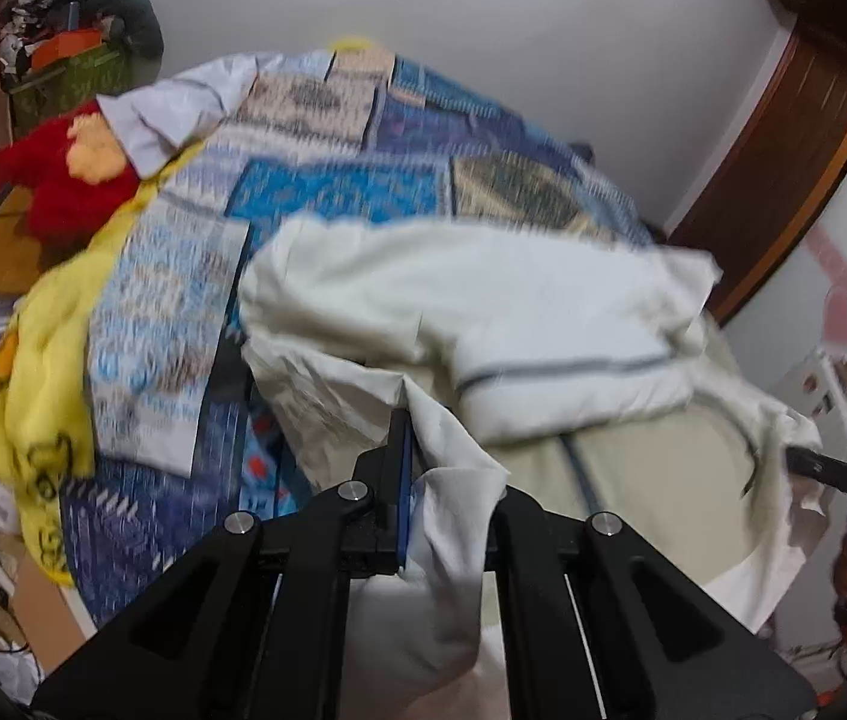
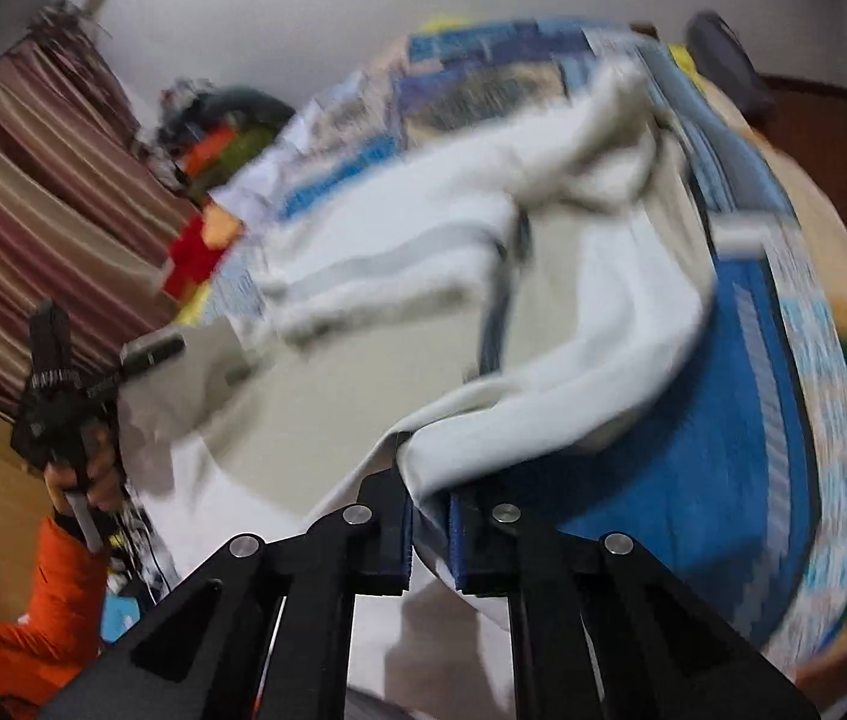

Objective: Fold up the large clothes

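Pinching folds of soft white garment (image 1: 483,324) in both tools: left gripper (image 1: 417,480) clamped tight on a bunched corner, right gripper (image 2: 426,492) closed on a thick rolled hem, both angled downward. Draped limp, grey-striped, across patchwork quilt (image 1: 327,180) on the bed. Beyond, fuzzy yellow blanket (image 1: 33,396), red plush toy (image 1: 63,180), striped curtain (image 2: 21,192).
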